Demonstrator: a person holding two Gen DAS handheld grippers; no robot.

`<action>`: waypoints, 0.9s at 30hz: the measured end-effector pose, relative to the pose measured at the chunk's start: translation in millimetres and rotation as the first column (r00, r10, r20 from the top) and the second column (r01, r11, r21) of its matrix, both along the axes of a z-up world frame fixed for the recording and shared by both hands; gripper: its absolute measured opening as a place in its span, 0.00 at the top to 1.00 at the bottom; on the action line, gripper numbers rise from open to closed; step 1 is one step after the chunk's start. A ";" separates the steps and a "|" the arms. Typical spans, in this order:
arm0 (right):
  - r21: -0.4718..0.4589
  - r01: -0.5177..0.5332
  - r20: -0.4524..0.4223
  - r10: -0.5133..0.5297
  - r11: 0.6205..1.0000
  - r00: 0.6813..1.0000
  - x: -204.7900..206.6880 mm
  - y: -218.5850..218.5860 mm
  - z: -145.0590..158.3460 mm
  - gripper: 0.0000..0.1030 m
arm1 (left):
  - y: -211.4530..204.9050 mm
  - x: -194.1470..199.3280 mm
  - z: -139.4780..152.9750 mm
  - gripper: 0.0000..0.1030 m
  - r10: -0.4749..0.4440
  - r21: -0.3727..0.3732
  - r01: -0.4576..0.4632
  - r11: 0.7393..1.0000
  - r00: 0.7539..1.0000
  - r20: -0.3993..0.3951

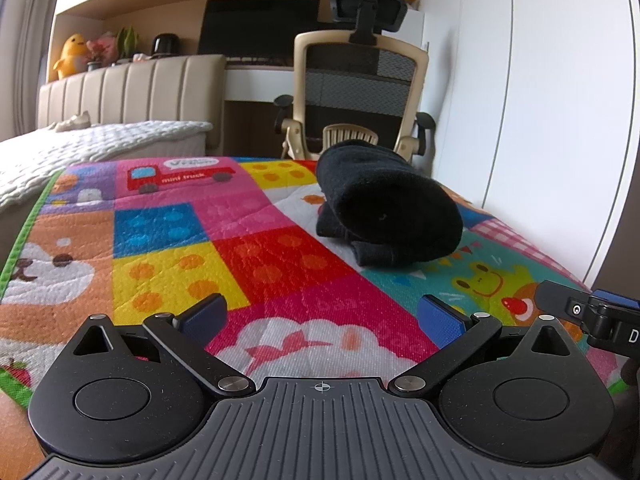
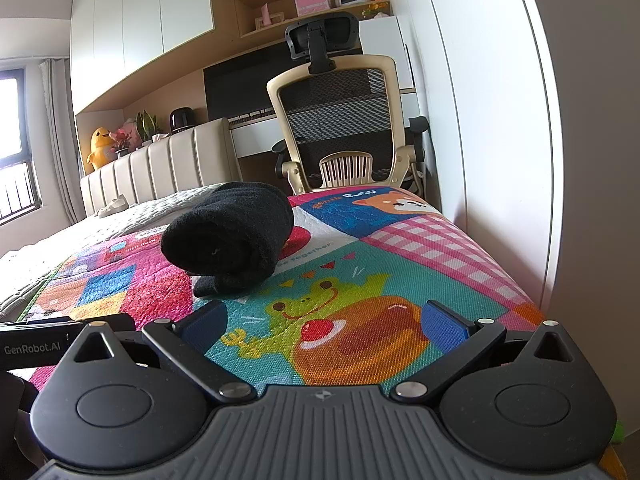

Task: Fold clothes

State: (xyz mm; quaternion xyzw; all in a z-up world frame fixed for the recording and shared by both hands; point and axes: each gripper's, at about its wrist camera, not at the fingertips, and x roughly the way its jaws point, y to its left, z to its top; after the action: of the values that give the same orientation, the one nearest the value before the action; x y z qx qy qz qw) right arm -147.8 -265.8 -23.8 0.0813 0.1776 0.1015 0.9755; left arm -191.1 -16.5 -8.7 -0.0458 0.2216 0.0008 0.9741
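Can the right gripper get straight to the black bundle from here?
Probably yes. The right gripper is open and empty, and only bare play mat lies between it and the black bundle, which sits ahead and to its left. The left gripper is off to the side, not in the path.

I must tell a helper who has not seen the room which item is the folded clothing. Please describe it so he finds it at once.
Find the bright cartoon mat on the bed, before the desk chair. On it lies a black bundle, rolled thick. It is the only dark, plain thing on the mat.
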 end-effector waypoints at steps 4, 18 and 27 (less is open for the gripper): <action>0.002 0.000 -0.001 0.000 1.000 1.000 0.1 -0.4 0.0 0.00 | -0.2 0.2 0.4 0.00 0.000 -0.001 0.000 1.000 1.000 -0.001; 0.006 -0.001 -0.002 0.001 1.000 1.000 0.4 -0.7 -0.3 0.00 | 2.7 1.5 0.3 0.00 -0.002 -0.010 0.002 1.000 1.000 -0.007; 0.008 -0.001 -0.002 0.001 1.000 1.000 0.0 -0.8 -0.8 0.00 | 2.7 1.6 -0.5 0.00 0.000 -0.009 0.000 1.000 1.000 -0.007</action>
State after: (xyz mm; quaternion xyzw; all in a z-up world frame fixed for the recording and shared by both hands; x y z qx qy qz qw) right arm -147.8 -266.6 -24.7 0.0853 0.1783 0.1028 0.9749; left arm -189.6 -13.7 -9.2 -0.0502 0.2249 0.0000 0.9731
